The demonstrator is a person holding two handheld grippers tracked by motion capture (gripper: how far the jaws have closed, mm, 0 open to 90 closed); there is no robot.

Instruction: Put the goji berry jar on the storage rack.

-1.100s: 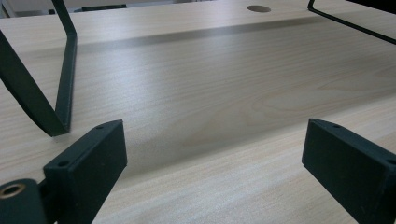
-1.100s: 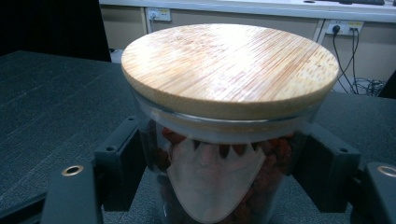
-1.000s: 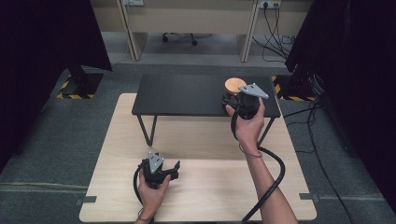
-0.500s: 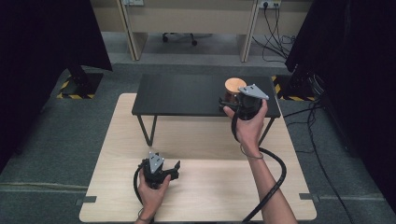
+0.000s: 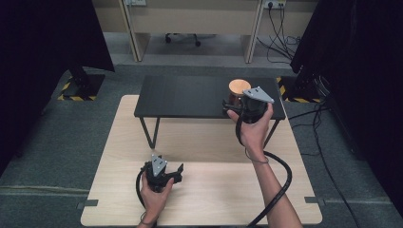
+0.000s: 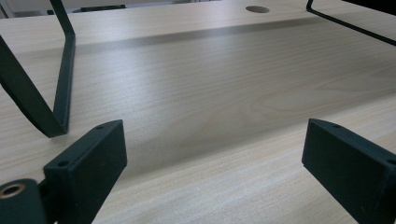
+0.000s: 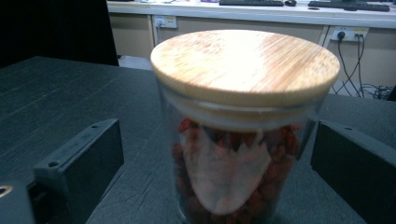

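A glass jar (image 7: 243, 135) with a bamboo lid (image 7: 245, 65), filled with red dried fruit, stands on the black raised worktop (image 5: 190, 97) near its right end. The right tongs (image 7: 217, 163) have just been opening; their jaws stand wide on either side of the jar, clear of the glass. The left tongs (image 6: 215, 163) rest open over the wooden worktop (image 6: 210, 93), holding nothing.

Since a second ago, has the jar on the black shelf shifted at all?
No. The jar sits at the same spot near the right end of the black shelf; the right gripper has just been opening around it, pads clear.
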